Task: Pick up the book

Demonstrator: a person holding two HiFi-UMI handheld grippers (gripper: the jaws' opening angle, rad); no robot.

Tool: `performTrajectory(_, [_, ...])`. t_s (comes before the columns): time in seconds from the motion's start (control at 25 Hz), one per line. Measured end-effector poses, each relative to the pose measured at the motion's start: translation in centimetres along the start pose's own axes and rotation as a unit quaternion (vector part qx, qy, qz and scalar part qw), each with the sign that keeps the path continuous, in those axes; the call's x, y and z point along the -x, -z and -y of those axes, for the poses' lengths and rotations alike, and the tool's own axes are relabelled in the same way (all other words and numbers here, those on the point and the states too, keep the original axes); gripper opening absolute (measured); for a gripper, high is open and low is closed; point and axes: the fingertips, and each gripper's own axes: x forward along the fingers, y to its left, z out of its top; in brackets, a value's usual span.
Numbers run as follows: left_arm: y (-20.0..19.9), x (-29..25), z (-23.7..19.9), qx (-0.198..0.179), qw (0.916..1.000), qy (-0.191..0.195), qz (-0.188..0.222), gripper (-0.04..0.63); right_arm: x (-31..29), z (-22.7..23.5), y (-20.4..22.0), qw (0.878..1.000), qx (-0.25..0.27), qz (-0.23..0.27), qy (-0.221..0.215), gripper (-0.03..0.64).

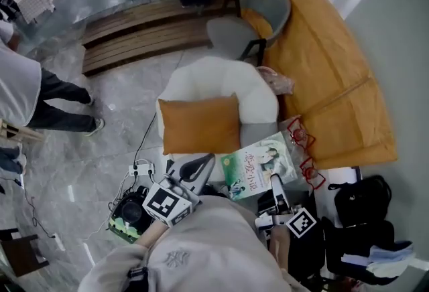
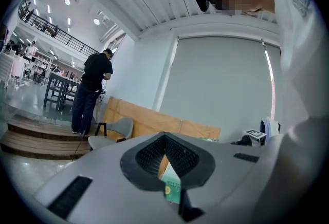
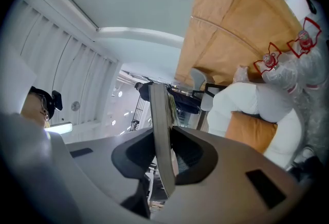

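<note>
The book has a pale green picture cover and hangs in the air in front of the white armchair. My right gripper is shut on its near edge. In the right gripper view the book stands edge-on between the dark pads, which press on both sides of it. My left gripper is to the left of the book, apart from it, near the orange cushion. Its tips meet in the left gripper view with nothing held. A sliver of the green book shows behind them.
A grey chair and a tan panel lie beyond the armchair. A clear bag with red-marked items lies to the right, with a black bag nearer. A power strip lies on the floor. A person stands at the left.
</note>
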Motion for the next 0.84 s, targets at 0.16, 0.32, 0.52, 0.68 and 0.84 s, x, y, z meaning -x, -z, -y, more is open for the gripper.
performTrajectory(0.16, [0.3,0.2,0.1,0.004,1.0,0.0,-0.001,0.009,-0.2,-0.5,0.3,1.0,0.006,-0.003,0.0,0.091])
performTrajectory(0.32, [1.1,-0.8,0.8,0.009,0.9999,0.004,-0.004,0.009,0.5,0.3,-0.4,1.0,0.005,-0.001,0.004,0.091])
performTrajectory(0.52, [1.2,-1.2,1.0,0.011,0.9999,0.009,-0.005,0.009,0.7,0.3,-0.7,1.0,0.002,0.004,0.004,0.091])
performTrajectory(0.68, [1.3,-1.4,1.1,0.013,0.9999,0.007,-0.006,0.009,0.7,0.4,-1.1,1.0,0.002,0.005,0.009,0.09])
performTrajectory(0.84, [1.3,-1.5,1.0,0.014,0.9999,0.004,-0.009,0.009,0.7,0.6,-1.3,1.0,-0.002,0.005,0.006,0.09])
